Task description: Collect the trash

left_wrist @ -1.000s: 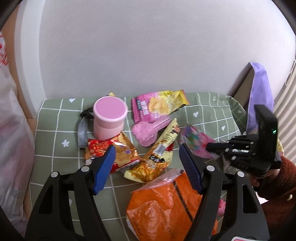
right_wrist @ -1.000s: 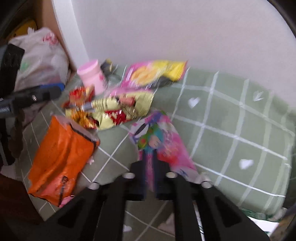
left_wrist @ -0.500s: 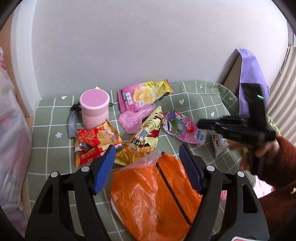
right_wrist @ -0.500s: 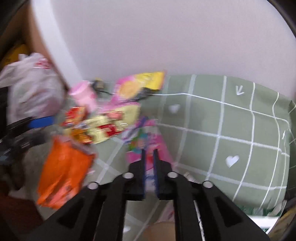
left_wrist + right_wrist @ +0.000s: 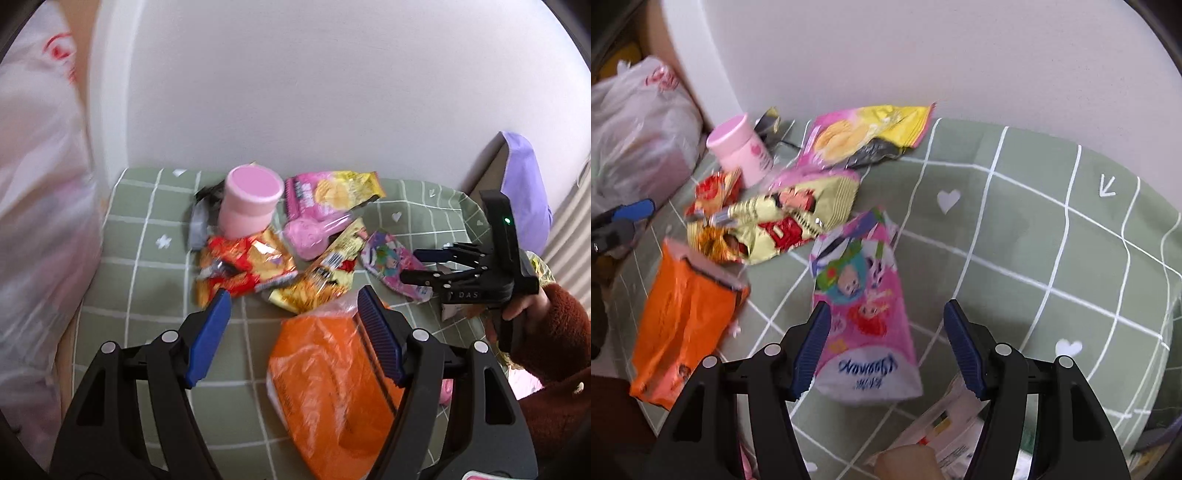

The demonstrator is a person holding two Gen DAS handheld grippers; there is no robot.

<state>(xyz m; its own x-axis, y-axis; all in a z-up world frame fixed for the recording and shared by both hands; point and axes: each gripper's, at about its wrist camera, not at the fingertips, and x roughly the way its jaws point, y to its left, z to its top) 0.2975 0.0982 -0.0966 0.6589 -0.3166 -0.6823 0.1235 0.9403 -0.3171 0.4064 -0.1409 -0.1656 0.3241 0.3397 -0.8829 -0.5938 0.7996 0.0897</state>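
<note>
Snack wrappers lie on a green checked cloth (image 5: 1052, 229). A pink cartoon tissue pack (image 5: 866, 314) lies flat between the fingers of my open, empty right gripper (image 5: 886, 343), which shows in the left wrist view (image 5: 424, 264) above the same pack (image 5: 391, 267). My left gripper (image 5: 295, 332) is open and empty above an orange bag (image 5: 332, 391), also in the right wrist view (image 5: 679, 314). A yellow wrapper (image 5: 783, 221), a red wrapper (image 5: 243, 269) and a pink-yellow chip bag (image 5: 328, 194) lie beyond.
A pink lidded jar (image 5: 251, 206) and a pink plastic toy (image 5: 314, 232) stand among the wrappers. A white plastic bag (image 5: 639, 136) hangs at the left by the wall. A purple cloth (image 5: 524, 192) lies at the right. White paper packaging (image 5: 945, 428) lies at the cloth's near edge.
My right gripper was shut and has opened wide over the pink tissue pack. My left gripper stayed open and shifted slightly over the orange bag.
</note>
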